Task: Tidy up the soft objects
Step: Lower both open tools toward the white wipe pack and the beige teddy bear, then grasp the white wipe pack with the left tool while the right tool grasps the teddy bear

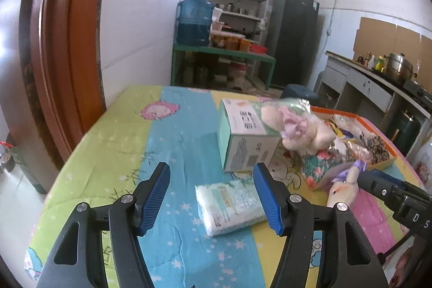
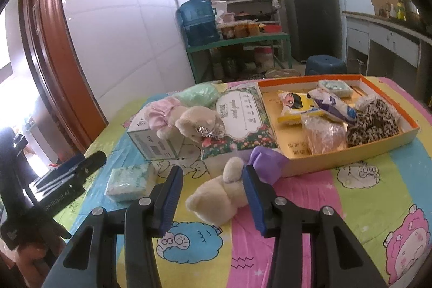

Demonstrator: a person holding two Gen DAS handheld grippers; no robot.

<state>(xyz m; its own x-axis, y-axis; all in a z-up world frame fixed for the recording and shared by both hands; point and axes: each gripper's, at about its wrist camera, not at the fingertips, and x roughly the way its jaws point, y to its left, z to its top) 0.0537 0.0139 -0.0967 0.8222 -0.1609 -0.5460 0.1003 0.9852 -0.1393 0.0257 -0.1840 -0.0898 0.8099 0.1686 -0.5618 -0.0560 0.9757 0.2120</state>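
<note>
Left gripper (image 1: 212, 200), jaws wide and empty, is being aimed at tissue pack (image 1: 229, 204); right gripper (image 2: 213, 196), half-open, is straddling bear (image 2: 216, 203) ungripped. Closing, then tray (image 2: 351, 150) placement, is judged next.

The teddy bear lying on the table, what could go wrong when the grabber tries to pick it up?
The right gripper is open around the teddy bear, so it might pinch only the purple dress and let the bear dangle or slip. The orange tray sits close behind; reaching too far could bump it.

Right gripper (image 2: 213, 192) (jaws open) hangs over a cream teddy bear (image 2: 218, 200).
</note>
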